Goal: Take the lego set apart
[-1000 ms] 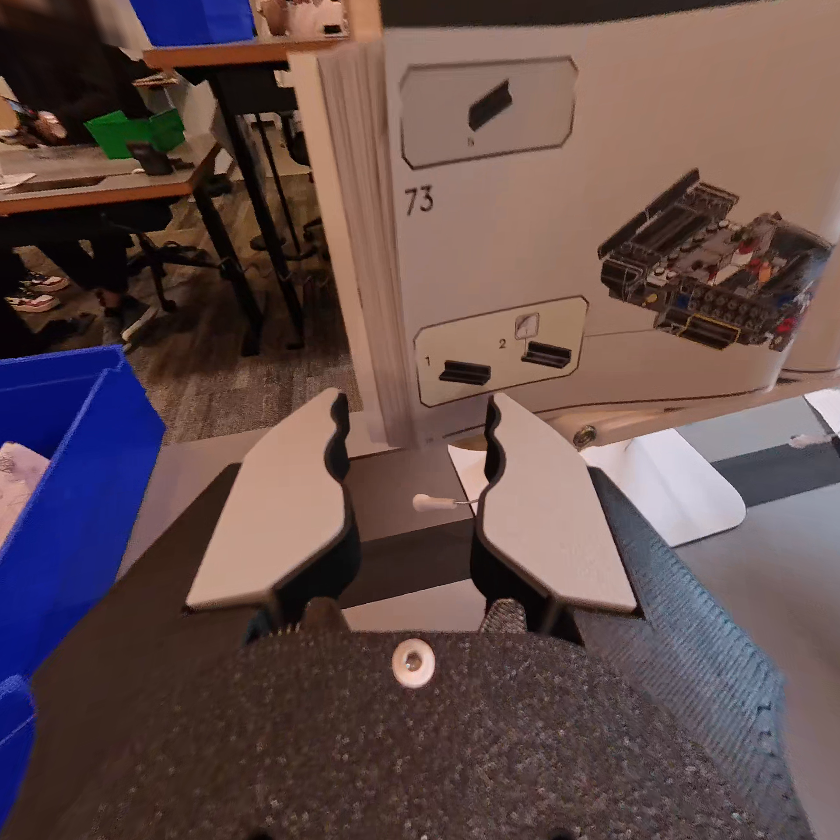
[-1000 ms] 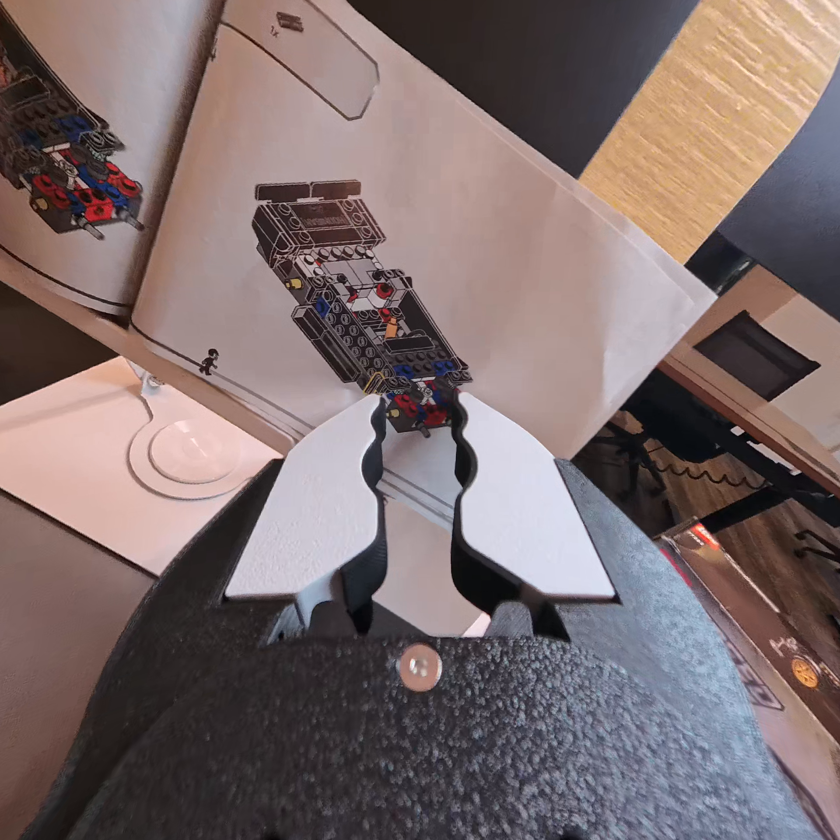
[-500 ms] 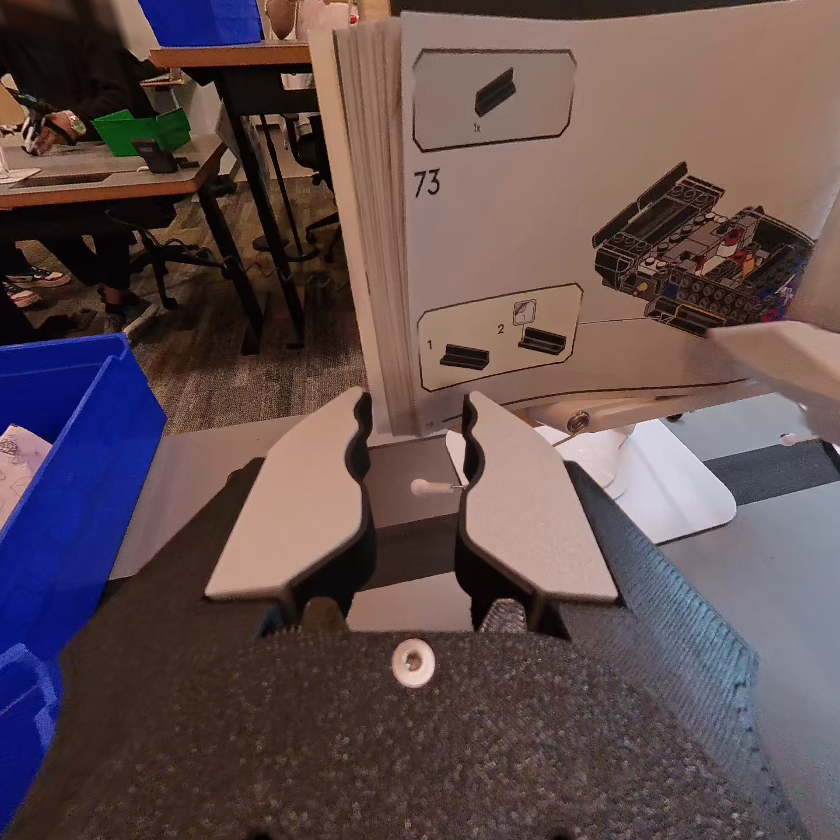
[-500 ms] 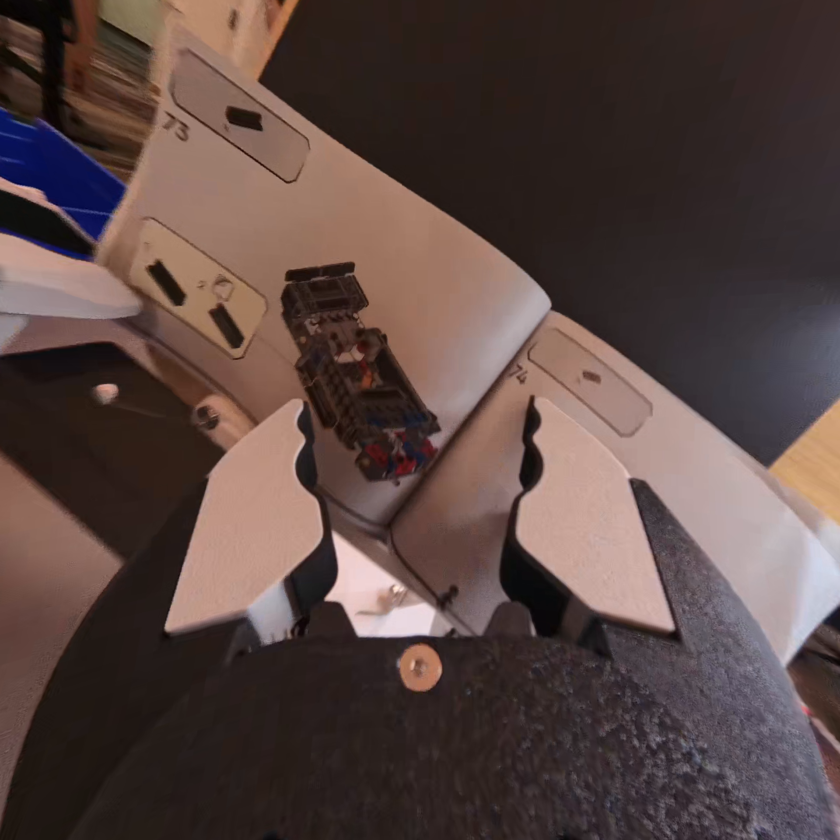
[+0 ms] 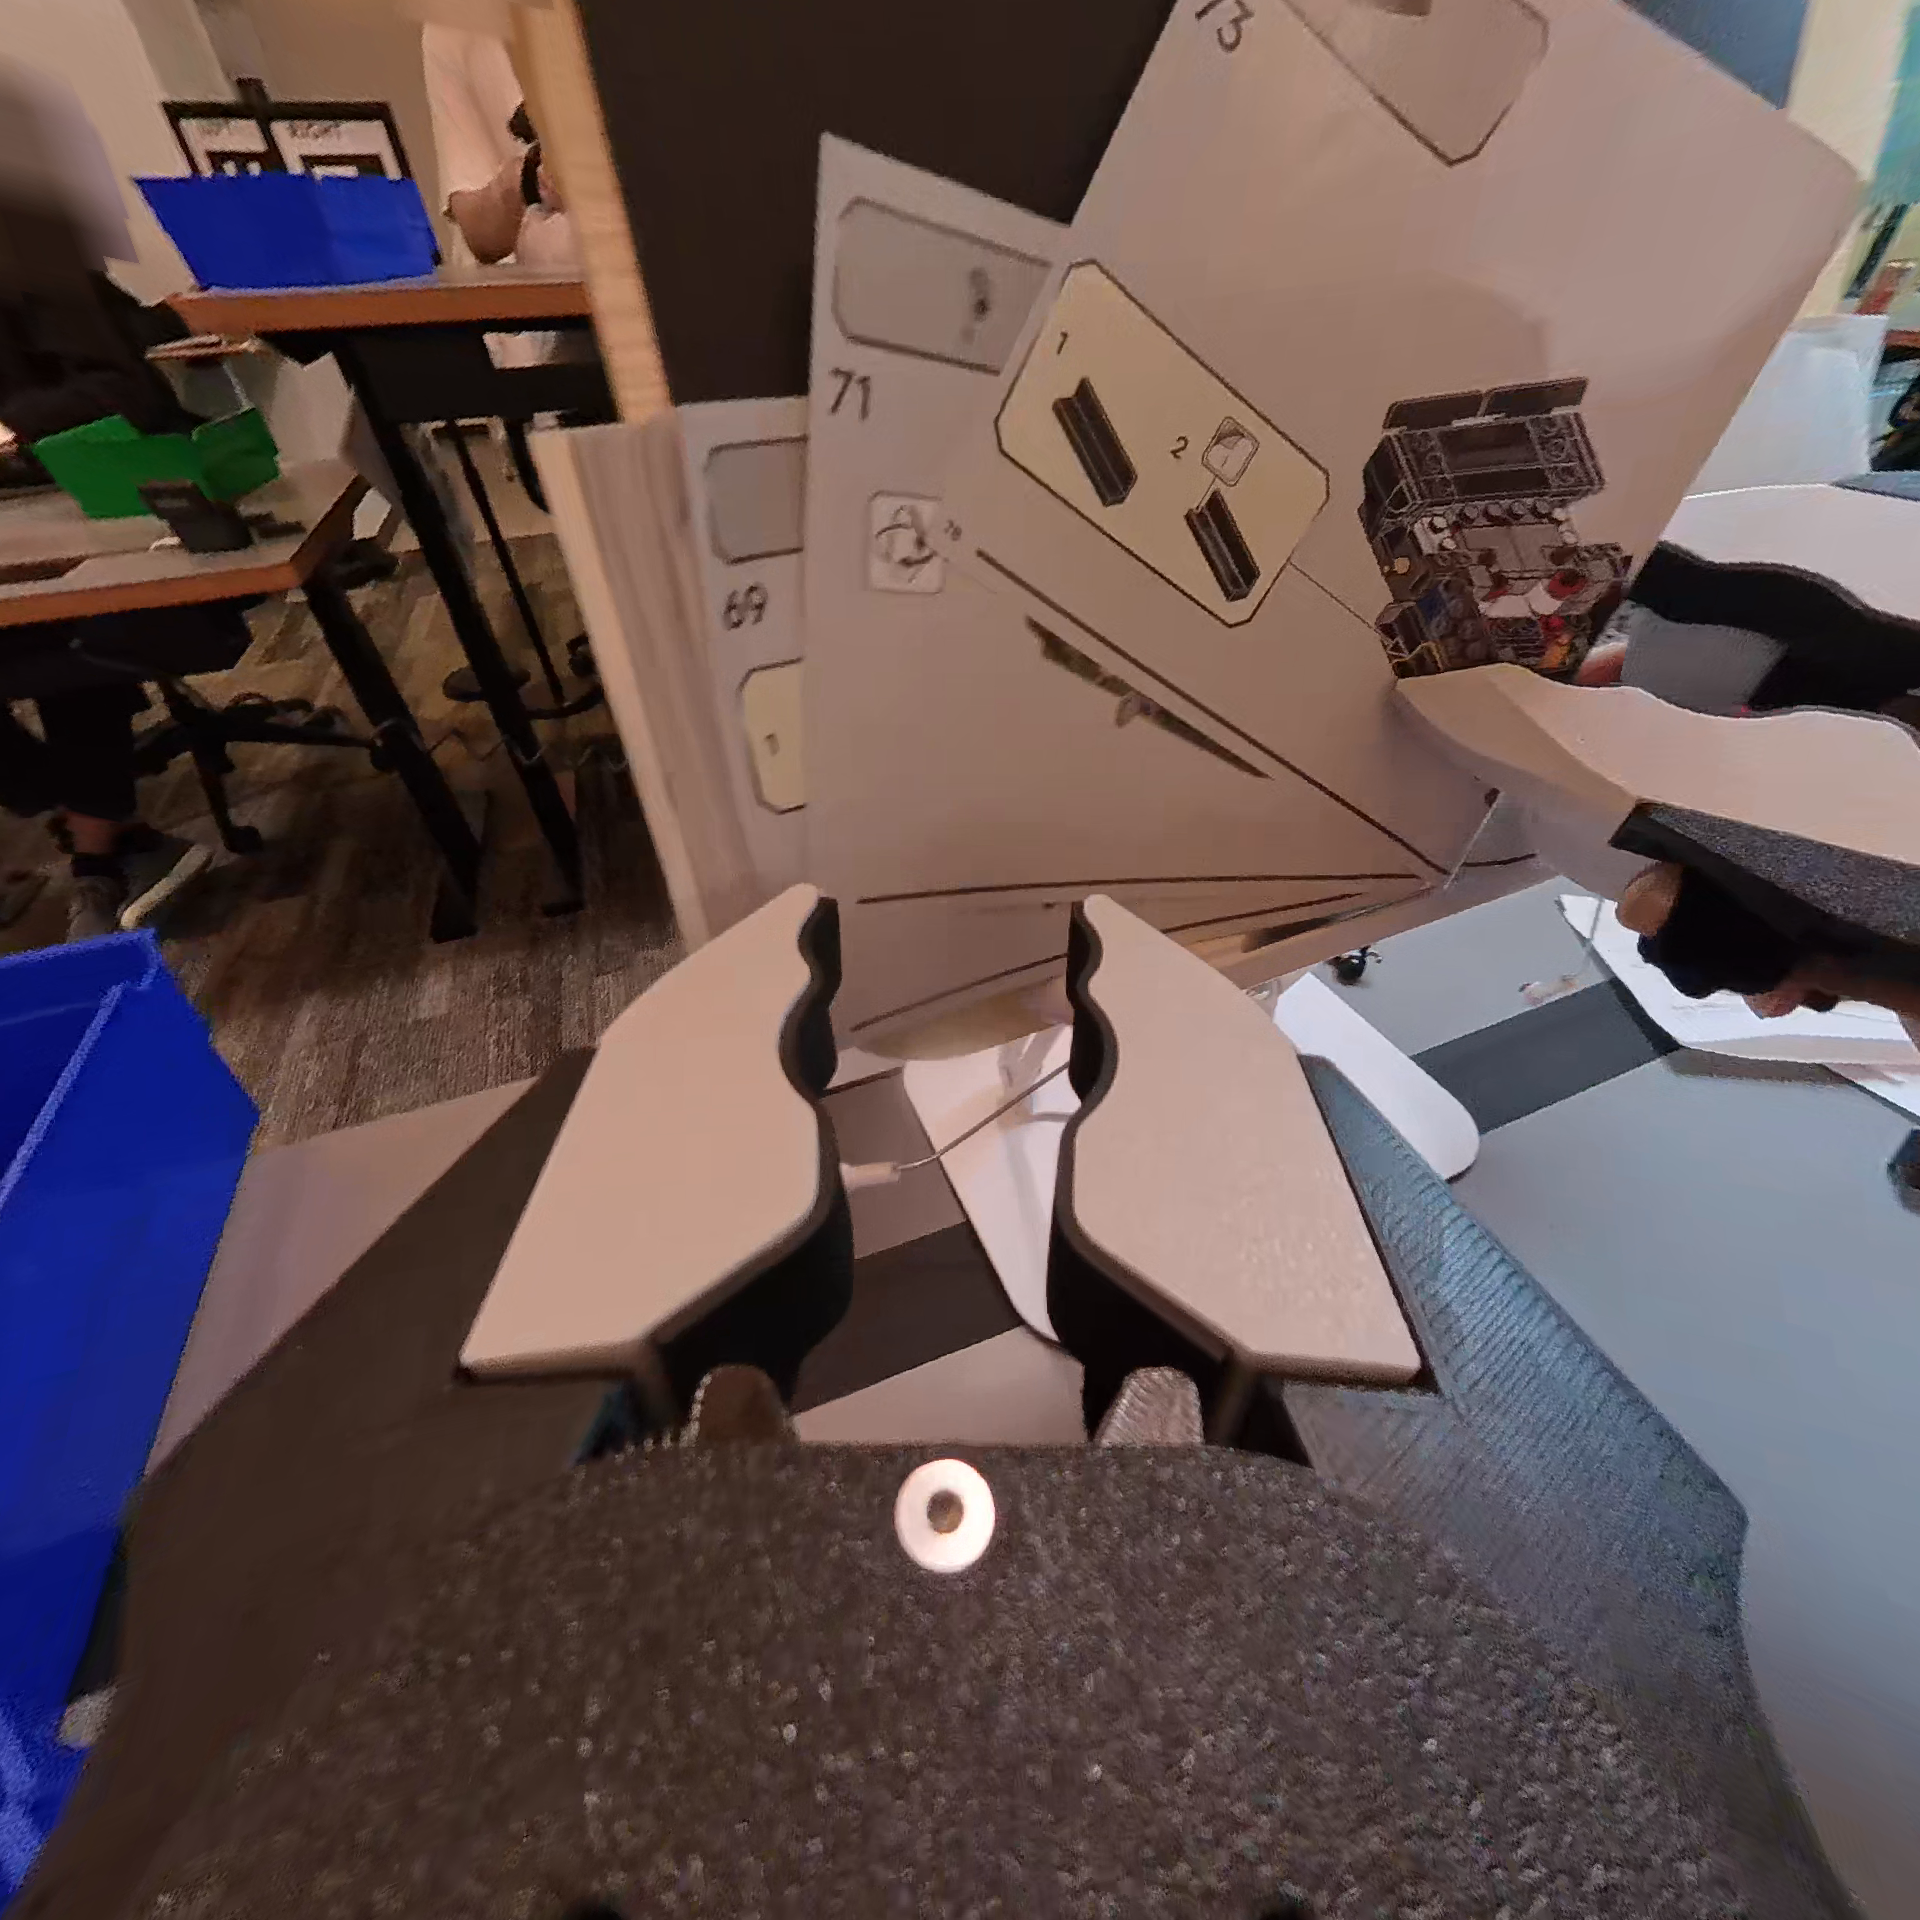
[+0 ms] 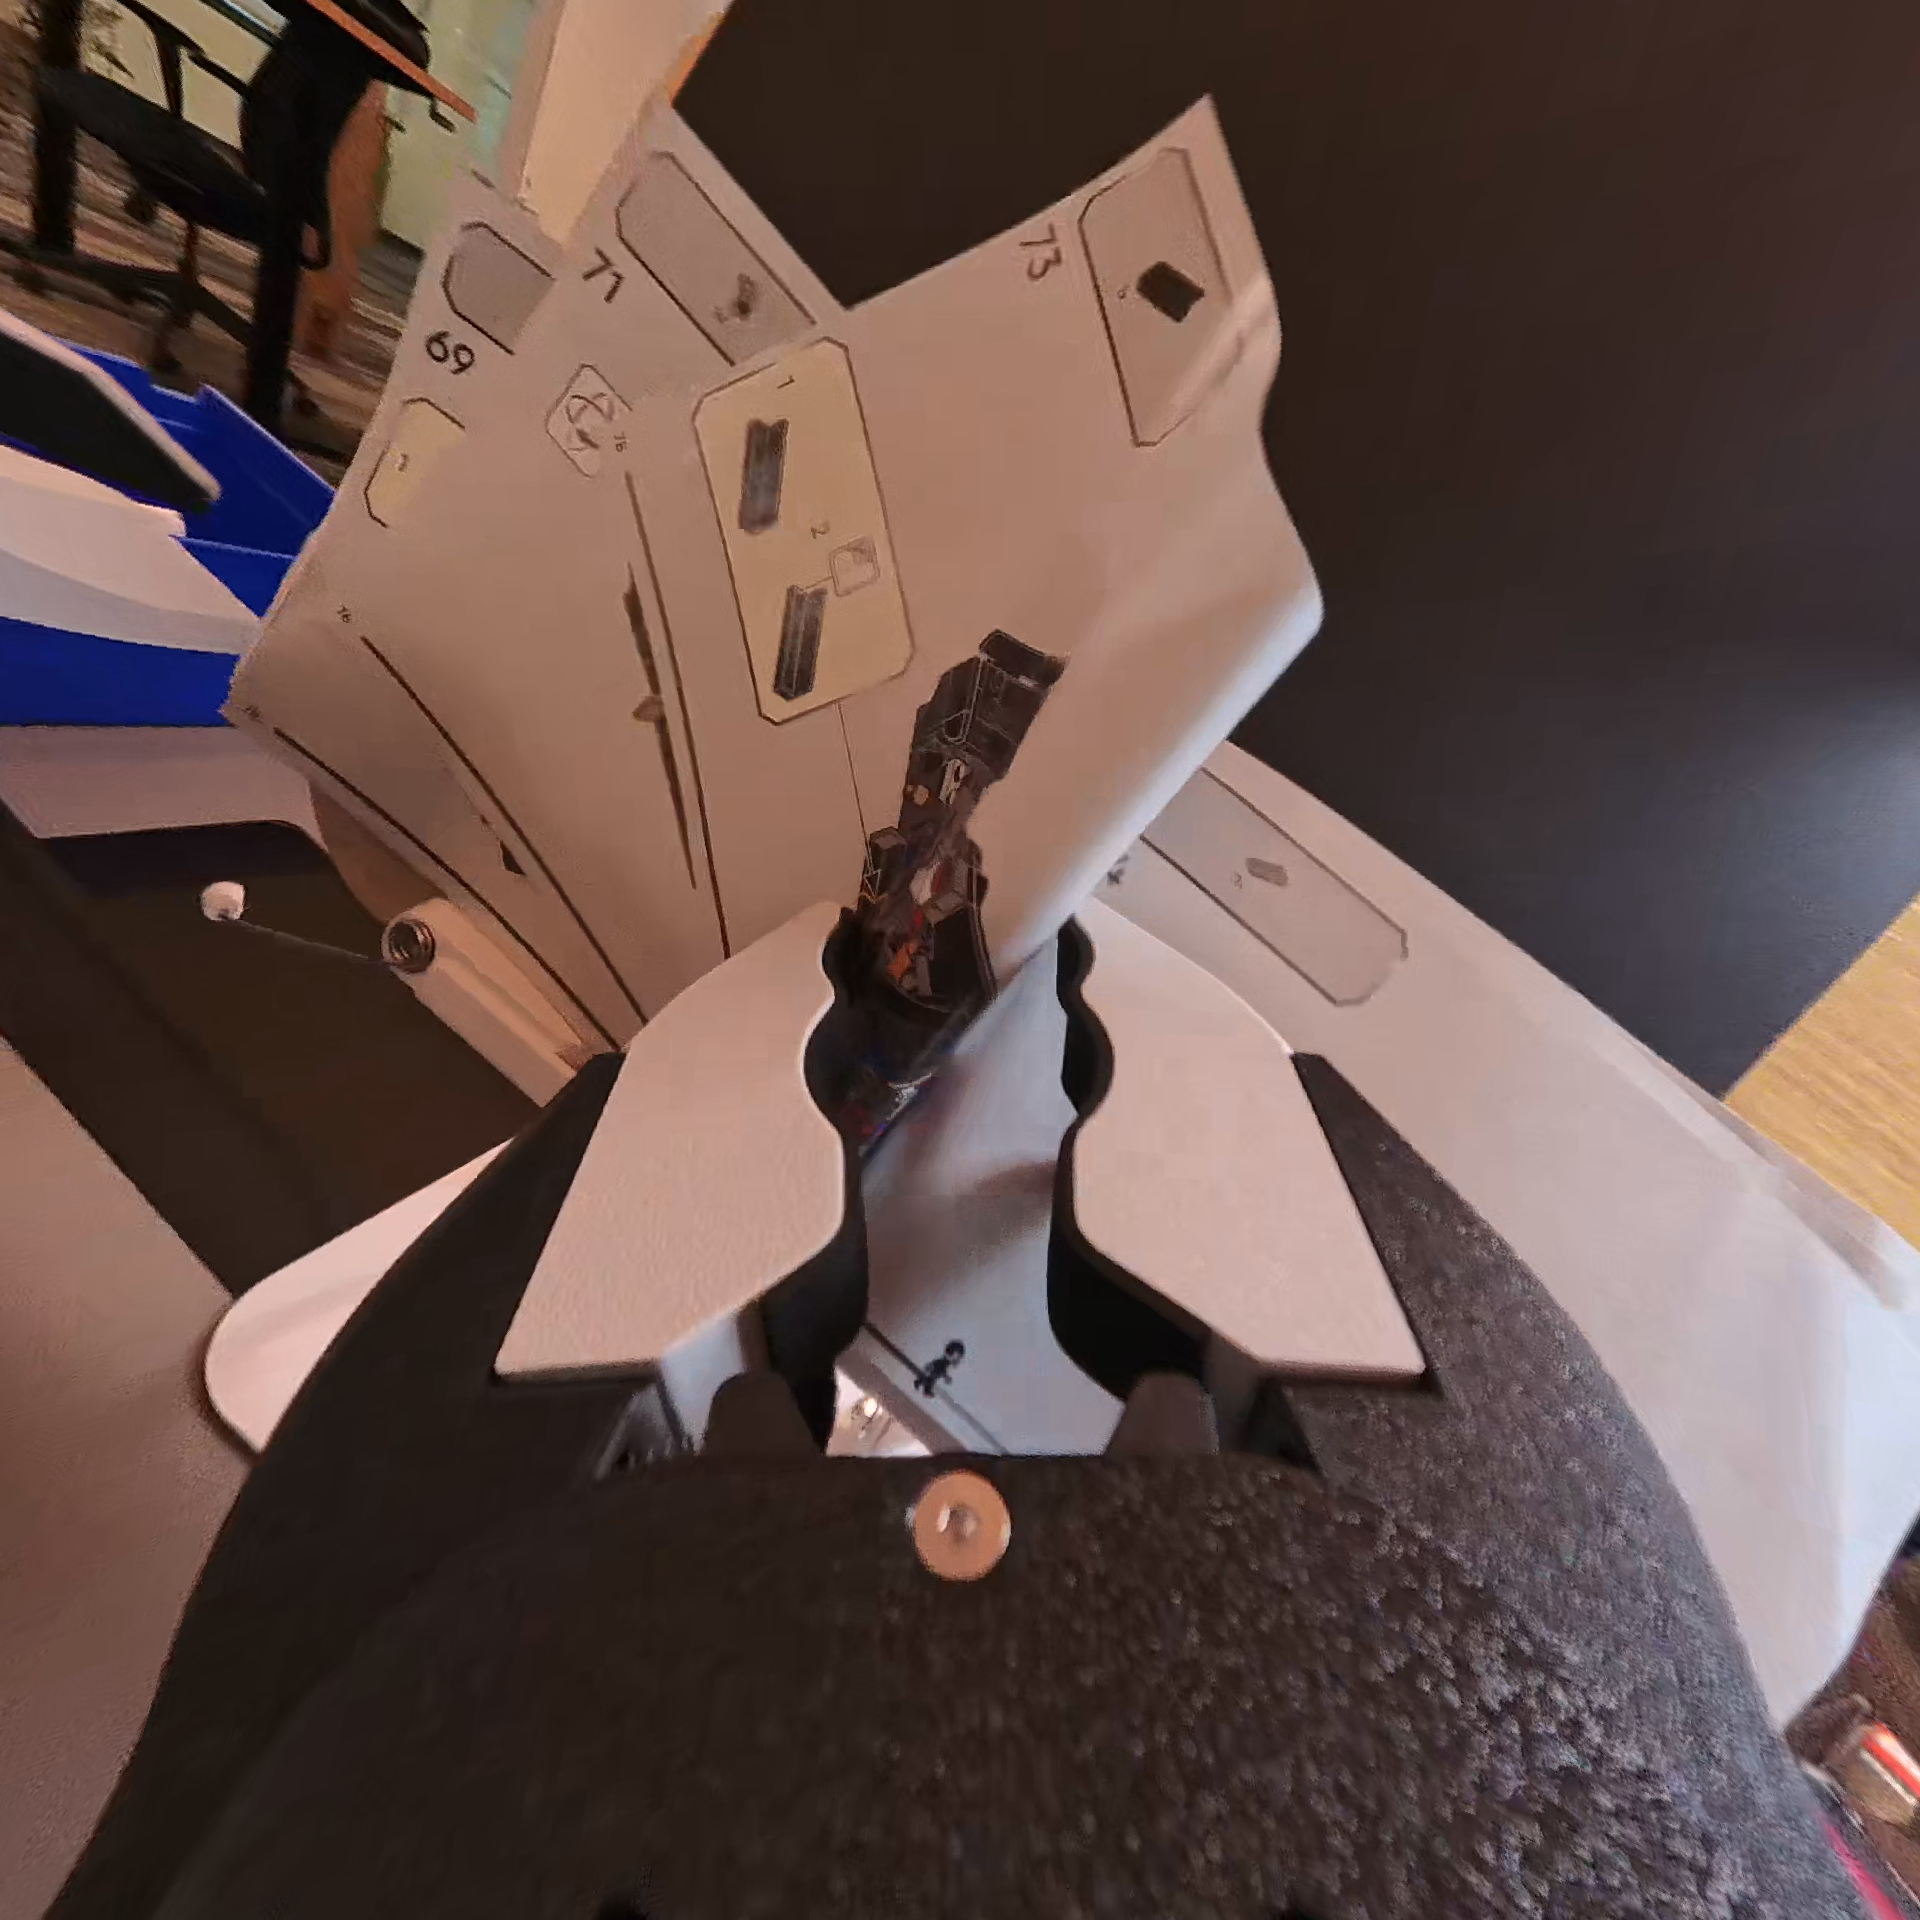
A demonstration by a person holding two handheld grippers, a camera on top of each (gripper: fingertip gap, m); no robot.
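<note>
1. Paper is all I can see of the lego set: it appears only as a printed drawing in the instruction booklet (image 5: 1039, 727). I cannot find the built model itself in either view.
2. That booklet stands open and upright on a white stand (image 5: 1382, 1081), and several of its left pages are fanned apart.
3. One lifted page (image 6: 1039, 468) curls up and away from the others; the coloured drawing of the model is on its lower part.
4. Its lower edge passes between the fingers of the right gripper (image 6: 951, 966). The jaws stand apart, with a clear gap on both sides of the paper, so they do not pinch it.
5. The left gripper (image 5: 951, 935) hovers low in front of the booklet, near the stand's base. Its jaws are also apart and nothing is between them.
6. A thin wire arm with a small white ball tip (image 6: 223, 899) sticks out from the stand, toward the left.
7. The stand rests on a grey table (image 5: 1662, 1299).
8. A blue bin (image 5: 94, 1195) sits at the left edge of this table.
9. Farther behind are wooden desks (image 5: 395, 301), a green box (image 5: 156, 457) and a seated person.
</note>
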